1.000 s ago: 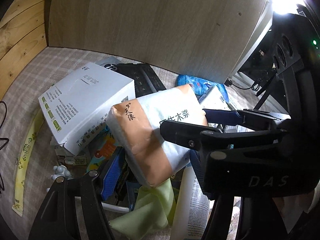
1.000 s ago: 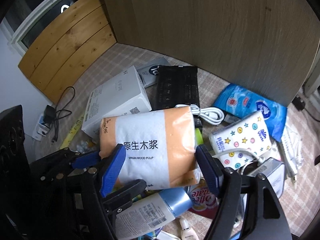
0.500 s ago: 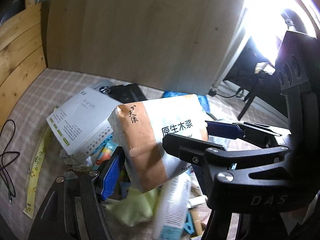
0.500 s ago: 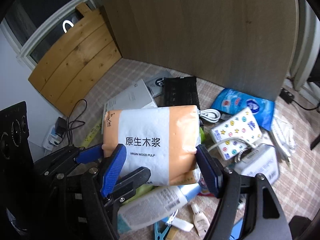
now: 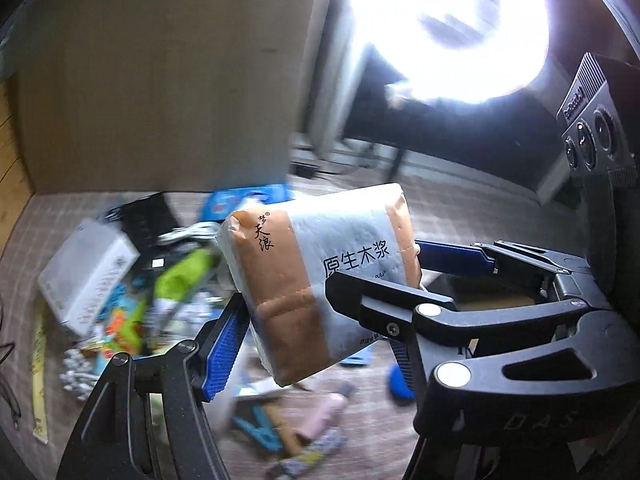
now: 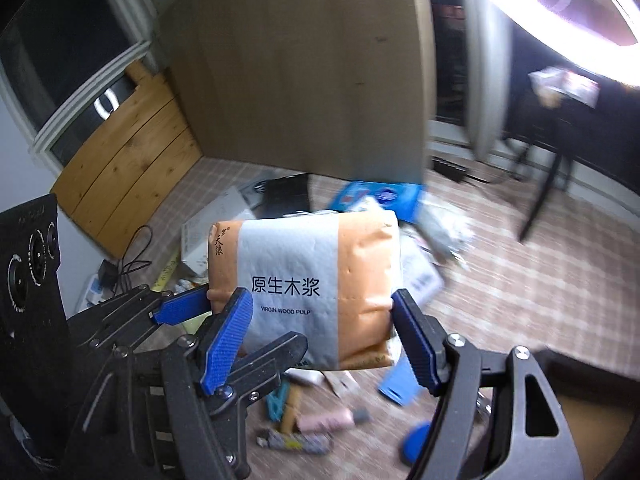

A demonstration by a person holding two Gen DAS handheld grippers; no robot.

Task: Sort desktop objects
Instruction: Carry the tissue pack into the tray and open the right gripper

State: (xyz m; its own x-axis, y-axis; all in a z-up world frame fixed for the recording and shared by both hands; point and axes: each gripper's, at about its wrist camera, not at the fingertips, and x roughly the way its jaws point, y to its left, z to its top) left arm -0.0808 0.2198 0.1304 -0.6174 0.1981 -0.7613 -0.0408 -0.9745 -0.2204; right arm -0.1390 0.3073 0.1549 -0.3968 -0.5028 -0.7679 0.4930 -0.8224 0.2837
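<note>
Soft plastic-wrapped tissue pack (image 6: pixel 316 288) hangs above the cluttered bench (image 6: pixel 520 280), pinched by the jaws of both the left gripper (image 5: pixel 320 330) and right gripper (image 6: pixel 320 340), so the carry probably needs matched, steady pressure to avoid twisting.

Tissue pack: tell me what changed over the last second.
The tissue pack has been lifted clear of the clutter, which now lies farther below. Unchanged: the right tool and left tool both stay clamped on it, and the white box stays put on the cloth.
</note>
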